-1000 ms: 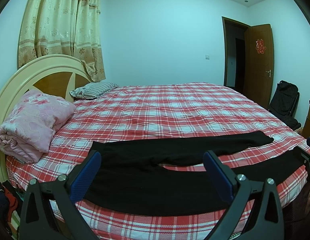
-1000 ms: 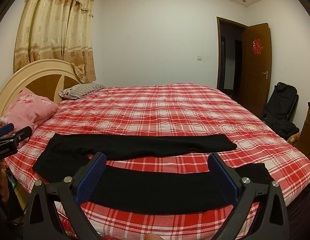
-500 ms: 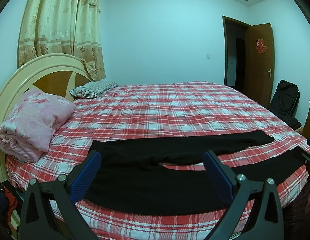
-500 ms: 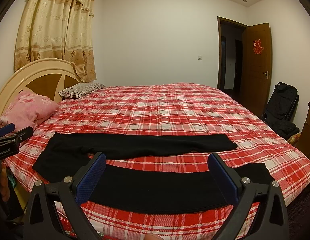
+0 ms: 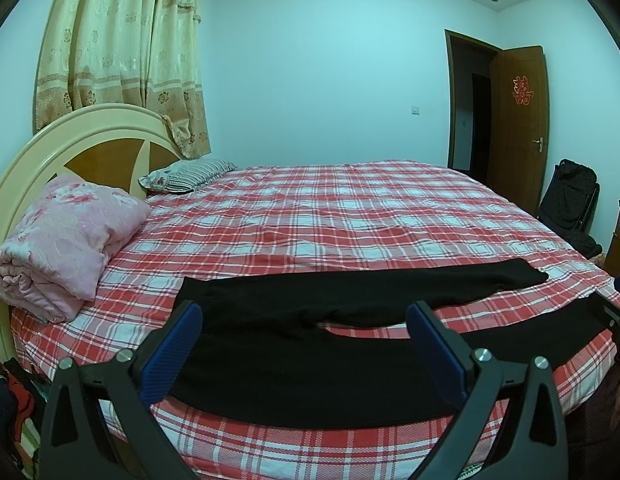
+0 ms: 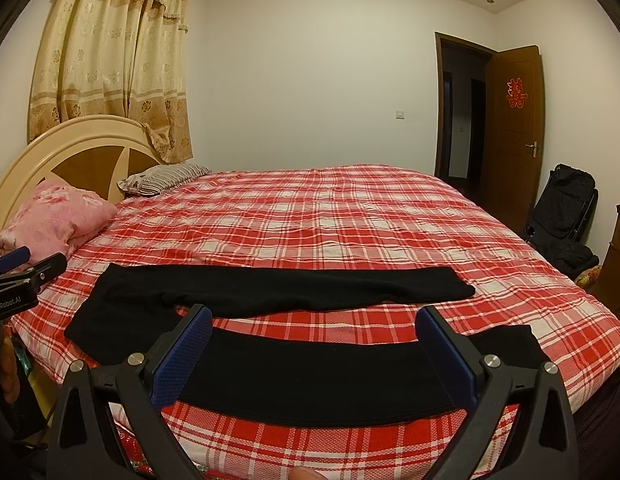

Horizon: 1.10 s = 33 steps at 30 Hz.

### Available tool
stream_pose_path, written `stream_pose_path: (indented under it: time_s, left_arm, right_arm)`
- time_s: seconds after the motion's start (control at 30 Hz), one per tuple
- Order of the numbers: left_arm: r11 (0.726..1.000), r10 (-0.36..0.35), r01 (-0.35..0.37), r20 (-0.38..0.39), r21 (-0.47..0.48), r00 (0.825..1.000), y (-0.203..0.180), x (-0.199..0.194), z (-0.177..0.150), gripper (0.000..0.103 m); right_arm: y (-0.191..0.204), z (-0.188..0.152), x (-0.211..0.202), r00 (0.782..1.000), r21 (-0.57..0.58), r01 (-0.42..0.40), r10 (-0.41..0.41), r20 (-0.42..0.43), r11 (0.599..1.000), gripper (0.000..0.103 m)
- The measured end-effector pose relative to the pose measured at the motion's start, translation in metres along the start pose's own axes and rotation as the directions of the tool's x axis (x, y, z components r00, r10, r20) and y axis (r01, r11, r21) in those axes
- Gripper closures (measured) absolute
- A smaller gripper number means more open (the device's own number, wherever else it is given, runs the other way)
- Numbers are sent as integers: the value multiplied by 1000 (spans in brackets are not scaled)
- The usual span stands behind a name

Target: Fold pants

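Black pants [image 5: 310, 372] lie flat along the near edge of the bed, waist at the left, the two legs spread apart toward the right; they also show in the right wrist view [image 6: 310, 376]. My left gripper [image 5: 305, 326] is open and empty, held above the waist and upper legs. My right gripper [image 6: 314, 330] is open and empty, held above the near leg. The far leg [image 6: 310, 286] lies beyond it. Each gripper shows at the edge of the other's view.
The bed has a red plaid sheet [image 5: 330, 220]. A folded pink quilt [image 5: 61, 240] and a striped pillow [image 5: 185, 174] lie by the headboard [image 5: 89, 140] at the left. A black bag [image 6: 562, 208] and an open door [image 6: 510, 128] are at the right.
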<state>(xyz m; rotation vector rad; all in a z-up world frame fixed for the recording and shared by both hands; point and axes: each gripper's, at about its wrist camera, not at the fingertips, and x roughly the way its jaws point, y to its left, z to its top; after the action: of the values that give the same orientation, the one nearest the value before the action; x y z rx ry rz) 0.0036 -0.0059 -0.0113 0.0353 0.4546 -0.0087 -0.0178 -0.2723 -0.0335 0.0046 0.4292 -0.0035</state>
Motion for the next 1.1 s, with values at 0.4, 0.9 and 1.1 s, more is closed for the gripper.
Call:
stream_pose_path:
  time_s: [0.4, 0.9, 1.1]
  left_arm:
    - [1000, 0, 0, -4, 0, 1000, 0, 1, -1, 0]
    - [1000, -10, 10, -30, 2, 999, -2, 12, -6, 0]
    - [999, -33, 34, -73, 19, 997, -1, 41, -15, 0]
  right_arm:
    - [0, -2, 2, 1000, -2, 0, 0, -4, 1000, 1]
    - [1, -11, 19, 999, -11, 8, -9, -48, 1000, 1]
    - [-9, -18, 46, 994, -36, 68, -71, -84, 997, 1]
